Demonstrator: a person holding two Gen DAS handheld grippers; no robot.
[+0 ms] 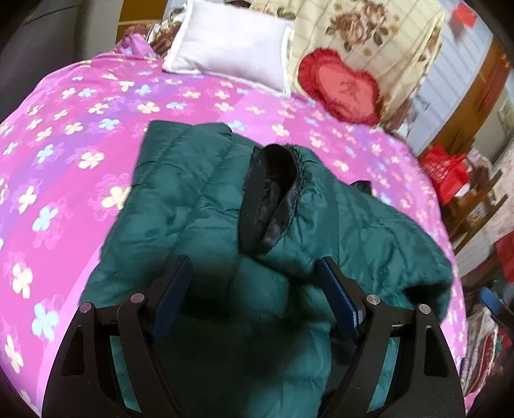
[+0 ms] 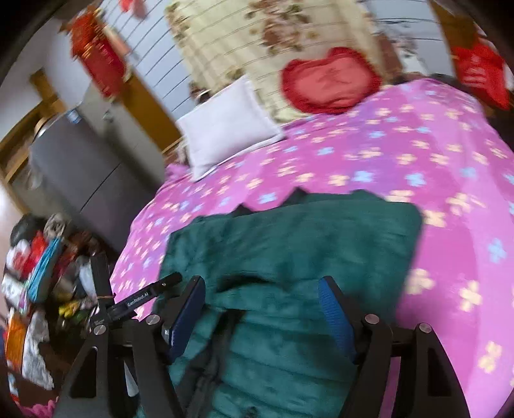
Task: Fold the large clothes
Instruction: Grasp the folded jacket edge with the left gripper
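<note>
Fingers (image 1: 175,291) of the left gripper (image 1: 253,289) stand spread wide above the dark green quilted jacket (image 1: 192,205), nothing between them but the fabric below. Just ahead of the right-hand finger lies a sleeve cuff (image 1: 273,196), its black lining gaping open. Right gripper (image 2: 261,308) fingers (image 2: 335,313) are likewise spread, hovering over the same jacket (image 2: 289,250) — no cloth pinched. The jacket lies partly folded on the bed's pink flowered cover (image 1: 80,128). Far beyond the fingers sit a white pillow (image 1: 231,48) and a red heart-shaped cushion (image 1: 340,86), the cushion against a floral quilt (image 1: 369,29). Left of the right gripper, beside the bed, an open pile of mixed clothes (image 2: 35,289) — contents blurred.
</note>
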